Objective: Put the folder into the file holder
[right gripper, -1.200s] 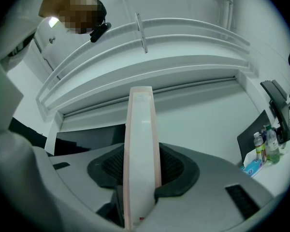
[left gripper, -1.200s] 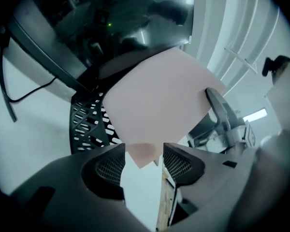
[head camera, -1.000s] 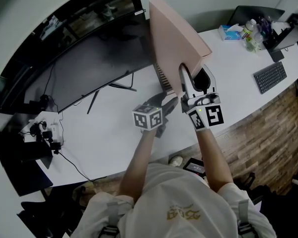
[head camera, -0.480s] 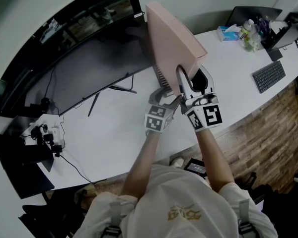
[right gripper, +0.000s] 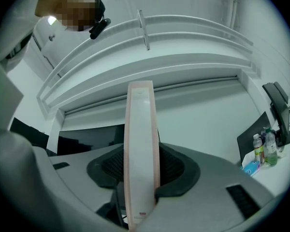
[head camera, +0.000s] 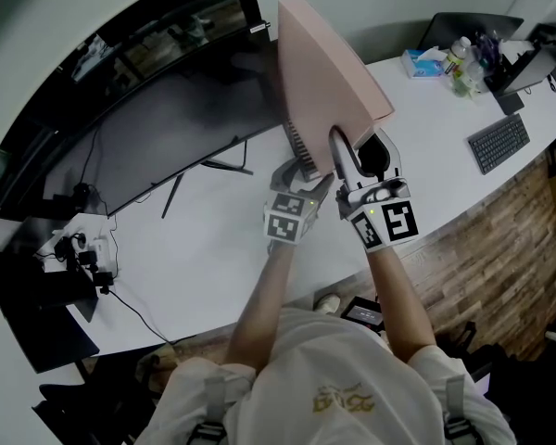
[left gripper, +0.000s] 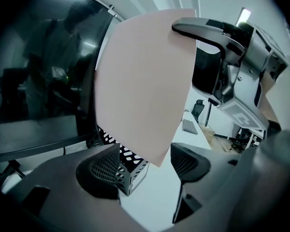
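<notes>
Your right hand-held gripper (head camera: 350, 167) (right gripper: 142, 166) is clamped on the pink folder (head camera: 326, 72) (right gripper: 141, 144). In the right gripper view both pads press on its narrow edge, seen end-on. Your left hand-held gripper (head camera: 301, 179) (left gripper: 145, 166) has its jaws opening. The folder's (left gripper: 140, 81) lower corner hangs between them, and neither pad touches it.

The folder stands up off the surface (head camera: 213, 248), leaning away from you, with its lower end right at the black perforated file holder (head camera: 301, 146) (left gripper: 128, 166). In the left gripper view that corner hangs in front of the holder's near wall. I can't tell whether any of it sits in a slot.

Writing:
- There is a small label with a red mark (right gripper: 142, 215) at the bottom of the folder's edge, too small to read.
- Gold print (head camera: 338, 399) runs across your shirt, and I can't make it out.
- The cubes on both hand-held grippers carry black-and-white square markers, which are patterns rather than text.

Around it:
- A big dark curved monitor (head camera: 167, 128) is behind and to the left of the holder.
- A keyboard (head camera: 503, 143) is well off to the right.
- A blue tissue pack (head camera: 433, 60) and a bottle (head camera: 463, 63) sit at the far right end of the surface.
</notes>
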Motion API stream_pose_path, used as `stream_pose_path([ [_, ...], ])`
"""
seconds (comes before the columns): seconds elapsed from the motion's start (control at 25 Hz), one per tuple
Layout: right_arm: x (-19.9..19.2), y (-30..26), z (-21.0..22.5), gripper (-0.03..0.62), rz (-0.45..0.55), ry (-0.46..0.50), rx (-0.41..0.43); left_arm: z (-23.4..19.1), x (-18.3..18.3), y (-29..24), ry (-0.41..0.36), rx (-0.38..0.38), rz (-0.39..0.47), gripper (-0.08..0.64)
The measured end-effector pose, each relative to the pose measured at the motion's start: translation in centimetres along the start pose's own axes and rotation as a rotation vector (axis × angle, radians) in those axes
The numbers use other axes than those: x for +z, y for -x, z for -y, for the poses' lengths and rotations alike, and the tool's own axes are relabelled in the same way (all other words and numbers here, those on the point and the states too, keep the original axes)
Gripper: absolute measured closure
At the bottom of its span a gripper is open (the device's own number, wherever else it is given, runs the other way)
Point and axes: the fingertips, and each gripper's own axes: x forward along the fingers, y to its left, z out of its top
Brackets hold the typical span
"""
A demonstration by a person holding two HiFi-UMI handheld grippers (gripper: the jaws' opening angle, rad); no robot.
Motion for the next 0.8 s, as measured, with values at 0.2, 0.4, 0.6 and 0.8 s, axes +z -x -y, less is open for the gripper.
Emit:
stream_pose_path([
  [0.2,0.5,-0.1,-0.4,0.402,0.016,0.001,0.003,-1.6,1.0,0.4,0.028,0.032,0.035,0.224],
  [0.4,-0.1,-0.2,-0.6,0.402,0.002,0.008,0.008,-3.0,0.3,-0.3,0.035,0.042,0.002,0.224],
  [0.6,-0.9,-0.1,-0.6,0.4,-0.017,0.013,0.006,-4.0,0.4,-0.7,0.066,0.041,0.001,0.225],
  [0.8,-2.1,0.0,-0.6,0.4,-0.045,0.027,0.011,-4.1,-0.4,-1.3,0.083,0.023,-0.032,0.232],
])
